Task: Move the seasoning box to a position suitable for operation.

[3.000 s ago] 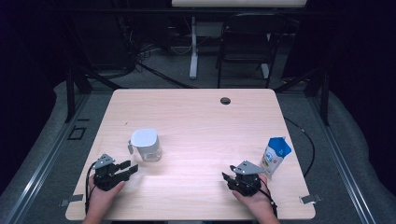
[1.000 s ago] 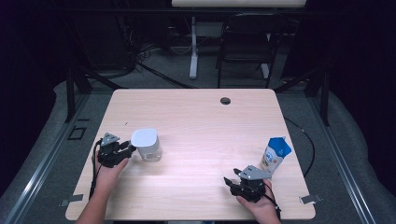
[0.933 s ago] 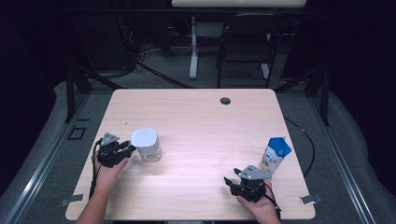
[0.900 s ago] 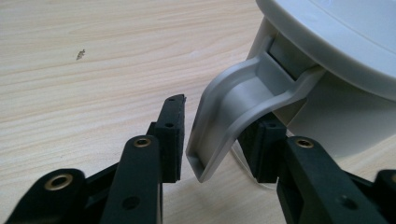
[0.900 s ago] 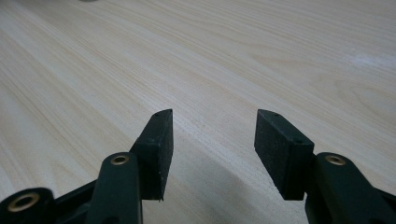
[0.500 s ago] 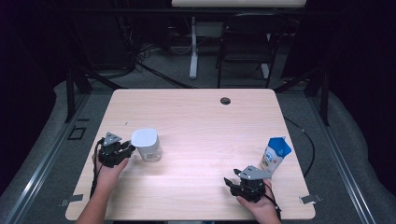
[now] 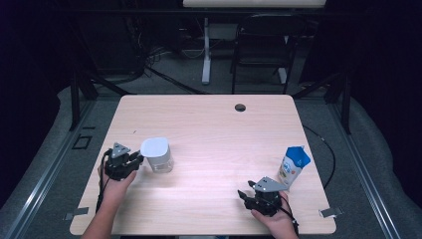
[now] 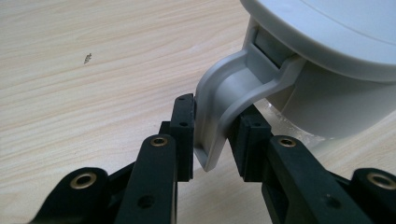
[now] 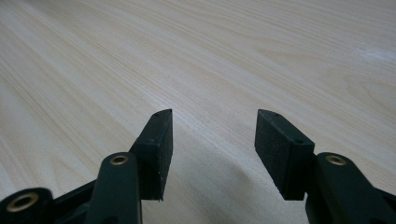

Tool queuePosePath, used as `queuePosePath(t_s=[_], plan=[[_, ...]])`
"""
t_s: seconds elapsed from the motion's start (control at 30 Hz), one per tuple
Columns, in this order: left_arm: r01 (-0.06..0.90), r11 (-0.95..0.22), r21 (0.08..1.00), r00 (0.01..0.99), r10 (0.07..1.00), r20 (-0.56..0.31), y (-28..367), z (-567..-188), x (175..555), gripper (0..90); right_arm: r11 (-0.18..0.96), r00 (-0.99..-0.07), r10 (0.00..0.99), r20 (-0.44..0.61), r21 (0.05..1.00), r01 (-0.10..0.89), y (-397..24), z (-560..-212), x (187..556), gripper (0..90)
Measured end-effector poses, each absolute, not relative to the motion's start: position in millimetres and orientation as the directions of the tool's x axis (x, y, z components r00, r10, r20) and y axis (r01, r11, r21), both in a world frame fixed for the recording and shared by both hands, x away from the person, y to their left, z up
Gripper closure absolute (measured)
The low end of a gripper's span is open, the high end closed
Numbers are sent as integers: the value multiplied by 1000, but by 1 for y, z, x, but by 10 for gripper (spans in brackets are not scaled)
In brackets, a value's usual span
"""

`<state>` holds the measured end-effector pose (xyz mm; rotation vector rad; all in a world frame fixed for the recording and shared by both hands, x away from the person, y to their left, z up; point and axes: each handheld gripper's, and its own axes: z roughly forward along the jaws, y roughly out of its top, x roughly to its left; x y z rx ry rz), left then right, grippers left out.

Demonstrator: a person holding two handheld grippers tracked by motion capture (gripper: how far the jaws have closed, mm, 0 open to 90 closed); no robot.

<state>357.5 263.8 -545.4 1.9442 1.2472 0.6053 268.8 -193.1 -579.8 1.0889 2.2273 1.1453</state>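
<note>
Pale grey plastic forms the jug (image 7: 157, 154), which is seen standing upright on the left part of the wooden table (image 7: 214, 129). A wide light lid (image 8: 336, 32) is fitted on top, and a curved grey handle (image 8: 224, 105) is carried on the side facing the left gripper (image 7: 130, 162). A blue and white carton (image 7: 293, 165) is noted upright near the right edge, well apart from the jug, and a small dark hole (image 7: 240, 107) is seen near the far edge. Bare tabletop lies between the jug and the carton. The left gripper's jaws have just been closing, and the handle is now clasped between its pads (image 8: 183, 126). The right gripper (image 9: 210, 140) is held low over bare wood near the carton, its jaws apart and grasping nothing.
</note>
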Motion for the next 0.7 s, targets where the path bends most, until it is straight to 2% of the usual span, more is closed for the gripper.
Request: queuePosePath(t_s=[0.17, 0.37, 0.5, 0.7], plan=[[554, -253, 793, 439, 898, -20, 266, -545, 360, 706, 357, -610, 792, -2, 813, 460, -192, -581, 269, 468], [544, -279, 792, 455, 891, 2, 263, -544, 363, 668, 356, -612, 791, 1, 812, 462, -192, -583, 270, 467], [548, -298, 782, 455, 890, 21, 261, -544, 362, 712, 359, -613, 790, 0, 811, 461, -192, -583, 270, 467], [541, -321, 778, 475, 880, 33, 256, -543, 356, 717, 359, -613, 790, -1, 812, 460, -193, -583, 270, 467]])
